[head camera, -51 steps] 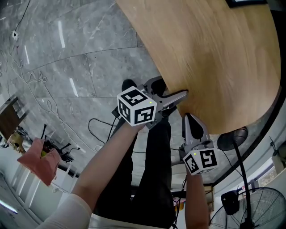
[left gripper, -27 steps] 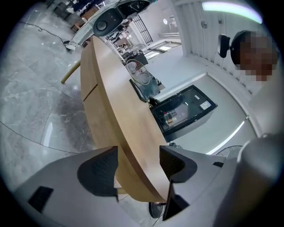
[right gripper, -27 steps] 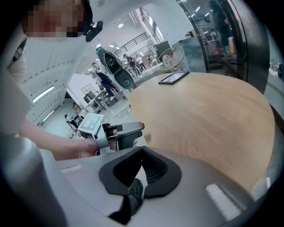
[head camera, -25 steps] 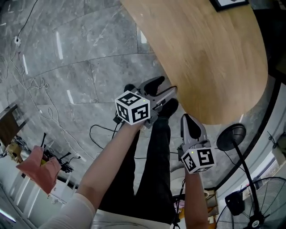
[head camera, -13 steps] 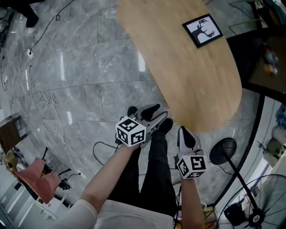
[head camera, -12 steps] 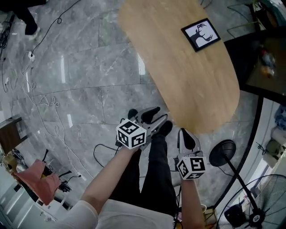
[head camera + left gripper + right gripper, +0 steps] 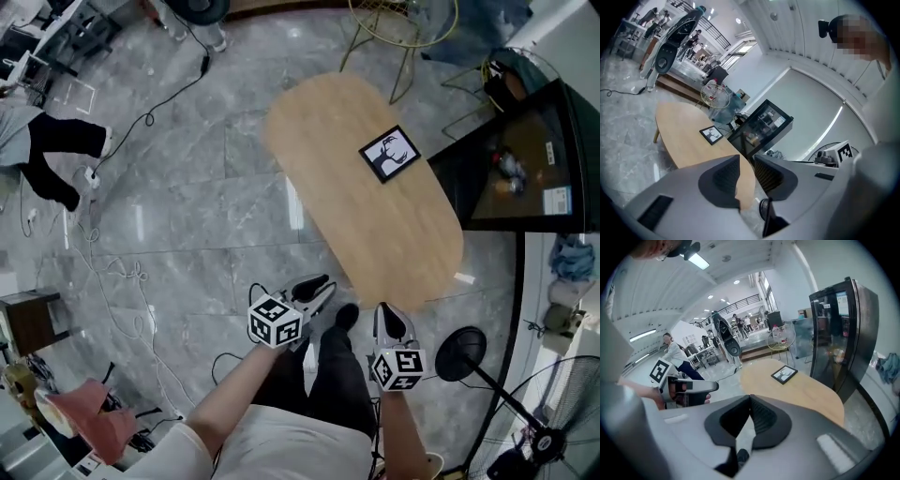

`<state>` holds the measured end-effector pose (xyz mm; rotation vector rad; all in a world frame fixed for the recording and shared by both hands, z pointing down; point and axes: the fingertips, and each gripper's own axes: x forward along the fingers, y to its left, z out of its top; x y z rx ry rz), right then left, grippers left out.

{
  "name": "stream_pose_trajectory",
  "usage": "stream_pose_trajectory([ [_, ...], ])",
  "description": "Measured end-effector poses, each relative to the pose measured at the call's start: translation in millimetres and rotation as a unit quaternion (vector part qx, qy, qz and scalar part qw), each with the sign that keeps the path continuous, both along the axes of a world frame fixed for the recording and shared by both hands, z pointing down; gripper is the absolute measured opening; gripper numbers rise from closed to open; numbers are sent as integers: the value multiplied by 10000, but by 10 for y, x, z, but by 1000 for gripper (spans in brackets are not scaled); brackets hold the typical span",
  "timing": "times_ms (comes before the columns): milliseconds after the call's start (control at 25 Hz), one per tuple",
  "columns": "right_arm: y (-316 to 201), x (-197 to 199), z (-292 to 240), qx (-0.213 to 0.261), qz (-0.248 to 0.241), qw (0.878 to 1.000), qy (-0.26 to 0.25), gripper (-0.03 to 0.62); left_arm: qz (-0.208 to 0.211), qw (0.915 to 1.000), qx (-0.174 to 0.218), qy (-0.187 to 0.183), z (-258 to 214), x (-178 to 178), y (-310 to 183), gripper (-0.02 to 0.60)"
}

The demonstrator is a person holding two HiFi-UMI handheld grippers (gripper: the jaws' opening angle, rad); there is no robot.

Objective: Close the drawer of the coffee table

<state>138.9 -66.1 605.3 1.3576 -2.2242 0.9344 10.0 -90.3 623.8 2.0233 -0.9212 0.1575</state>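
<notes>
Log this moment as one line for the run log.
table: both grippers off it | left gripper: jaws just been closing, small gap, empty | right gripper: shut, empty | drawer: not visible

Bright overhead light glares off the floor (image 7: 187,216); fisheye-warped edges.

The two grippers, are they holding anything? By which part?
Nothing is held. The left gripper has been closing its jaws, which stand slightly apart with nothing between them; the right gripper has its jaws together, empty.
</notes>
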Motion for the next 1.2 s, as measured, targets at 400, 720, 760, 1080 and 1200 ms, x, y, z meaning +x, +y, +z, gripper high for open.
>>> stream_pose_trajectory([
  [400, -123, -293, -1168, 510, 59, 9986, -139, 11, 205, 9984, 428, -295, -1123, -374, 102, 21],
  [720, 42, -504, -1989, 938, -32, 9955, -146, 11, 506, 9942, 886, -328, -1888, -546, 262, 12],
  [760, 72, -502, -2080, 987, 3, 9950, -148, 11, 535, 9937, 920, -339, -1972, -573, 288, 11],
  [1080, 212, -301, -2699, 1397, 455, 9891, -134, 11, 833, 9877, 1293, -279, -2576, -600, 374, 8],
  [1200, 262, -166, -2883, 1556, 569, 9861, -112, 11, 952, 9847, 1441, -243, -2761, -475, 418, 8],
])
